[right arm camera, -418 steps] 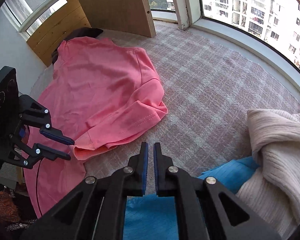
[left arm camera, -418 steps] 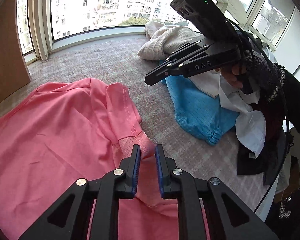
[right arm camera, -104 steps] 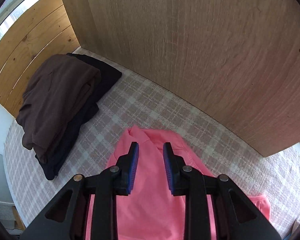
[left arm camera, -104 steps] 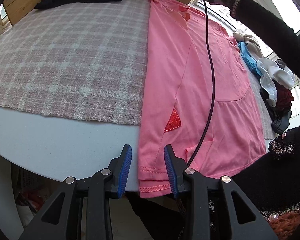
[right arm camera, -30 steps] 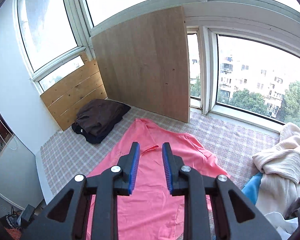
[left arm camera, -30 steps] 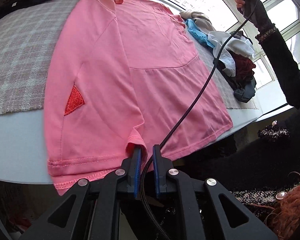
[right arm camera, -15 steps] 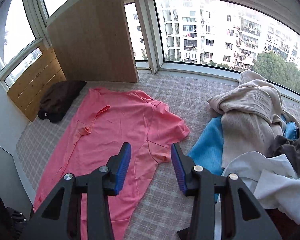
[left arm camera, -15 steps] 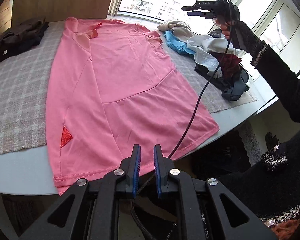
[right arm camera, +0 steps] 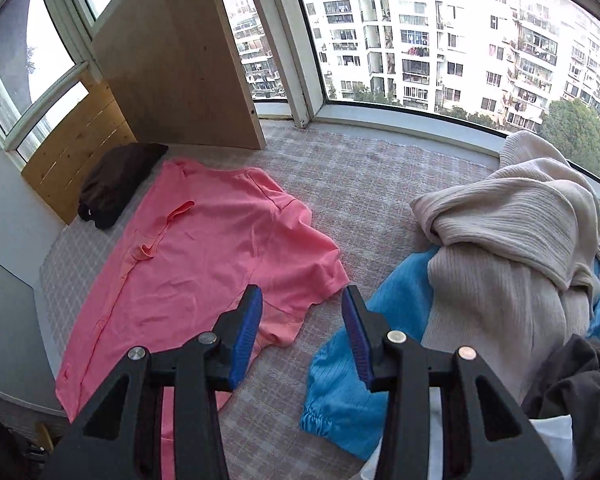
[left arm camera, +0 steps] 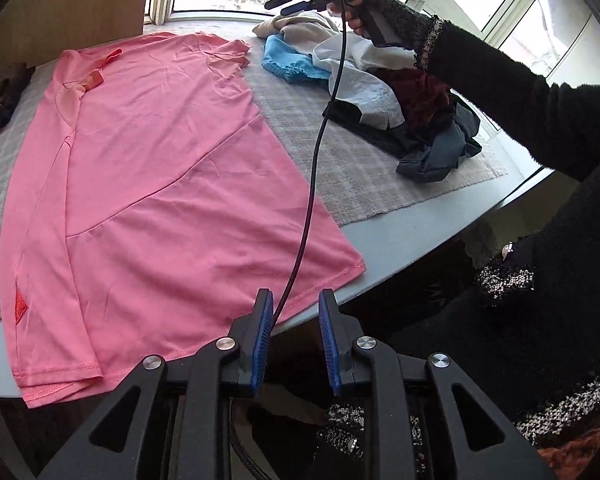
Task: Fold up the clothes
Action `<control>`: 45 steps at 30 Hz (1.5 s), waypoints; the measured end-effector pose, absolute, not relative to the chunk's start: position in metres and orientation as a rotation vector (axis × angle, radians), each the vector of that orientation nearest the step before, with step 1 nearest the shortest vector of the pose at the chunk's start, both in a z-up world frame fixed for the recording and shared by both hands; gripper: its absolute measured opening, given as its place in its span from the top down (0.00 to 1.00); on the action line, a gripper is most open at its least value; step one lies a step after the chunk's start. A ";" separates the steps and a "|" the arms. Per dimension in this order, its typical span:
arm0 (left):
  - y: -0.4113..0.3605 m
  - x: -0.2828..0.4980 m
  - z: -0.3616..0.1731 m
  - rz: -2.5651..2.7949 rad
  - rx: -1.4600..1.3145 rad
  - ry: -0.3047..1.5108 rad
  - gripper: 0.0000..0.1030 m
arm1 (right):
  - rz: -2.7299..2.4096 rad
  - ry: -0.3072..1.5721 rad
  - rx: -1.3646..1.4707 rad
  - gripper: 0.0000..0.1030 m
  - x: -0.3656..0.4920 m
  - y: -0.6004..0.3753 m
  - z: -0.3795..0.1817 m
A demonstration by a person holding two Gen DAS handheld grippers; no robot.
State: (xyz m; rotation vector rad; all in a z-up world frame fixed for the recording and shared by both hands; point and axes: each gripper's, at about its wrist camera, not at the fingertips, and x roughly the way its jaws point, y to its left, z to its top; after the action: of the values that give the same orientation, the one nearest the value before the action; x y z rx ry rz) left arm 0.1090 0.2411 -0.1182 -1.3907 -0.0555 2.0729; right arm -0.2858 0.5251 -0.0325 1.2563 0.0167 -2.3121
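Observation:
A pink shirt lies spread flat on the checked cloth, its hem hanging over the table's near edge. My left gripper hovers above and just off that hem. Its jaws are opening, and only the black cable crosses the gap, untouched by the pads. My right gripper, held by a hand in a dark sleeve, sits high at the far side over the clothes pile. In the right wrist view the right gripper is open and empty, above the pink shirt's short sleeve and a blue garment.
A pile of unfolded clothes sits at the right: a cream sweater, white, dark red and grey pieces. Folded dark clothes lie by the wooden panel. The table's edge curves near the person's body.
My left gripper has lifted and drawn back from the hem, with its jaws wider apart. My right gripper has opened wider and come down toward the shirt's sleeve and the pile.

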 end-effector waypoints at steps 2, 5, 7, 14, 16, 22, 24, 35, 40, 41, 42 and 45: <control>0.236 0.114 -0.114 2.102 -1.419 -0.106 0.78 | -2.299 0.026 1.194 0.60 -0.269 0.541 -0.009; 0.240 0.117 -0.115 2.125 -1.433 -0.140 0.78 | -2.335 0.072 1.114 0.60 -0.248 0.563 0.015; 0.256 0.112 -0.120 2.110 -1.422 -0.118 0.78 | -2.384 0.124 1.090 0.60 -0.238 0.569 0.016; 0.334 0.098 -0.158 2.001 -1.387 0.025 0.78 | -2.356 0.095 1.172 0.60 -0.237 0.577 -0.024; 0.346 0.097 -0.164 1.991 -1.389 0.063 0.77 | -2.348 0.083 1.184 0.60 -0.239 0.578 -0.033; 0.369 0.098 -0.177 1.997 -1.405 0.216 0.74 | -2.292 0.091 1.233 0.60 -0.252 0.563 -0.059; 0.372 0.098 -0.179 2.005 -1.400 0.238 0.74 | -2.262 0.097 1.258 0.60 -0.260 0.551 -0.069; 0.340 0.082 -0.155 2.105 -1.386 0.043 0.99 | -2.230 0.162 1.396 0.60 -0.350 0.491 -0.127; 0.323 0.076 -0.141 2.158 -1.366 -0.046 0.99 | -2.194 0.191 1.454 0.60 -0.382 0.478 -0.159; 0.319 0.075 -0.140 2.165 -1.364 -0.072 0.99 | -2.182 0.185 1.462 0.60 -0.386 0.476 -0.165; 0.316 0.074 -0.139 2.170 -1.364 -0.093 0.99 | -2.173 0.180 1.454 0.59 -0.388 0.475 -0.168; 0.309 0.071 -0.140 2.173 -1.375 -0.132 0.99 | -2.152 0.185 1.412 0.59 -0.387 0.471 -0.167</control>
State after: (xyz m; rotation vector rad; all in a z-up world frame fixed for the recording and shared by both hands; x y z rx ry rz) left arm 0.0708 0.3085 -0.1404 -1.3750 -0.1321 2.1728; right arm -0.3872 0.4714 -0.1673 1.4117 0.1855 -2.1516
